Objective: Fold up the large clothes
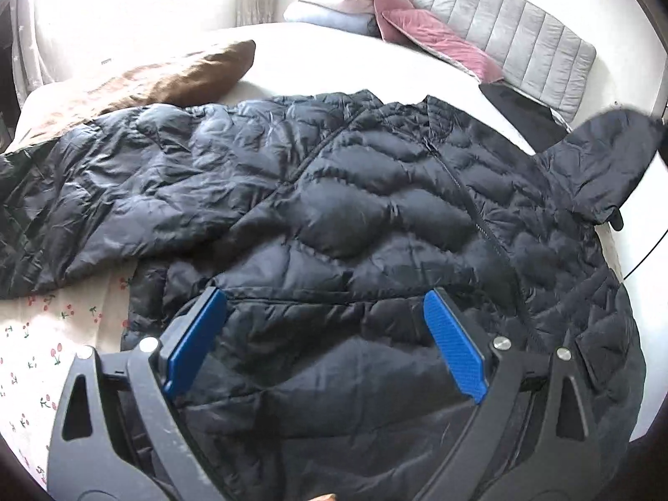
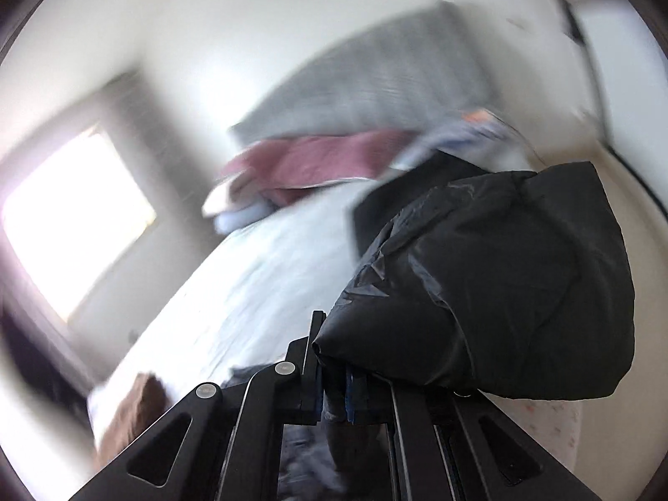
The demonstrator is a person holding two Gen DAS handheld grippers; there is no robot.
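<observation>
A dark navy quilted puffer jacket (image 1: 334, 192) lies spread front-up across the bed, its zipper running diagonally toward the right. My left gripper (image 1: 325, 296) hovers over the jacket's lower hem, open, the blue pads (image 1: 455, 346) wide apart with only fabric beneath them. At the right edge of the left wrist view one sleeve (image 1: 605, 154) is lifted off the bed. In the blurred right wrist view my right gripper (image 2: 332, 359) is shut on a bunch of that dark jacket fabric (image 2: 501, 284), which bulges over the right finger.
A brown pillow (image 1: 167, 79) lies at the far left of the bed. Pink bedding (image 1: 438, 37), folded light clothes (image 1: 334, 8) and a grey quilted cushion (image 1: 522, 37) sit at the head. A black garment (image 1: 526, 117) lies behind the jacket. A cherry-print sheet (image 1: 50, 334) shows front left.
</observation>
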